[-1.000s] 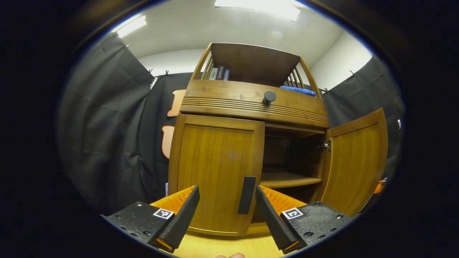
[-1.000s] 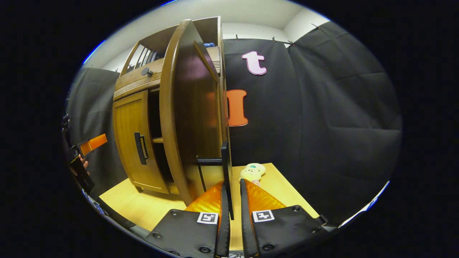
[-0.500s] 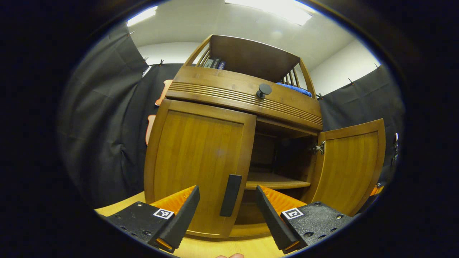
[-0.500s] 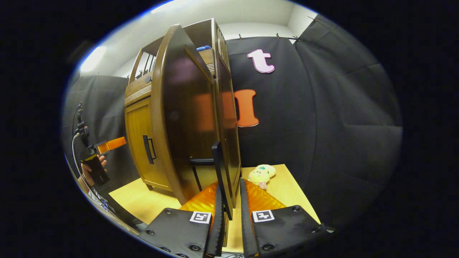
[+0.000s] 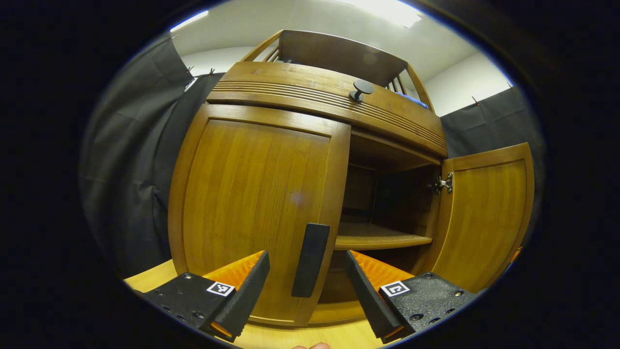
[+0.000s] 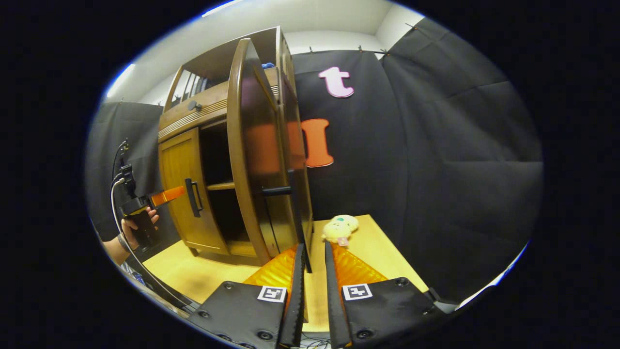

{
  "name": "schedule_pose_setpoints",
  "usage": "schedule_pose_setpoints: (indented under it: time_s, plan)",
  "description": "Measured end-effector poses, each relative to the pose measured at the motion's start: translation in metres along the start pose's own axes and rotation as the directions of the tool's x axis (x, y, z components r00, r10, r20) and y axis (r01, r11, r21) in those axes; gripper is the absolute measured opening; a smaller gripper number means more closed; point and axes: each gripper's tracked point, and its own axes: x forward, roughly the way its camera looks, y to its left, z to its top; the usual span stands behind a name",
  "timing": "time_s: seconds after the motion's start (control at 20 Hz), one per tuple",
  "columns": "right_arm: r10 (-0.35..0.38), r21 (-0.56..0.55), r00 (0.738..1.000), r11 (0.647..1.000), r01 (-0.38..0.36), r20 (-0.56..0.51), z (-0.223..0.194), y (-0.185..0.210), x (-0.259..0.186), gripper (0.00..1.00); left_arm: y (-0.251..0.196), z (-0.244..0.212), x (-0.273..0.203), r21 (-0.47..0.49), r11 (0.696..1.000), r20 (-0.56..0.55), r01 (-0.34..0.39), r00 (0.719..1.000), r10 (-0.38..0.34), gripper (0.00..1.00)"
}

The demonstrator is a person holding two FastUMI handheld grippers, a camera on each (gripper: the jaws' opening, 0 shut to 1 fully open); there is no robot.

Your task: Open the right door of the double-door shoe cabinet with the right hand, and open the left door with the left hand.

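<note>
The right door [image 5: 484, 213] stands wide open, its handle [image 6: 302, 232] pinched by the right hand-held gripper [image 6: 312, 291]. The left door [image 5: 256, 208] is shut; the left hand-held gripper [image 5: 305, 291], spread, straddles its handle [image 5: 310, 259] without gripping.

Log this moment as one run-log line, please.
right door: open | left door: closed | left hand-held gripper: open, straddling left door handle | right hand-held gripper: at right door handle

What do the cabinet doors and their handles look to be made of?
The left door and right door look like wood or bamboo, honey-toned with straight vertical grain and a glossy varnish that reflects light. The left door handle is a dark matte bar, plastic or coated metal; I cannot tell which.
</note>
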Motion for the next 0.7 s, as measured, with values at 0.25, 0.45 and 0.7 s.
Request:
schedule_pose_setpoints:
  time_s: [0.25, 0.45, 0.7]
  plan:
    - [-0.166, 0.007, 0.985, 0.986, 0.166, 0.052, 0.01, -0.004, -0.049, 0.23, -0.008, -0.01, 0.02, 0.004, 1.0, -0.019, 0.025, 1.0, -0.025, 0.92]
    - [-0.186, 0.004, 0.977, 0.982, 0.186, 0.104, 0.021, 0.036, -0.071, 0.23, -0.004, -0.015, 0.036, -0.002, 1.0, -0.023, 0.015, 1.0, -0.015, 0.92]
    - [-0.154, -0.007, 0.979, 0.988, 0.156, 0.131, 0.026, 0.089, -0.063, 0.36, 0.007, -0.022, 0.05, 0.007, 1.0, -0.031, 0.009, 0.999, -0.008, 0.87]
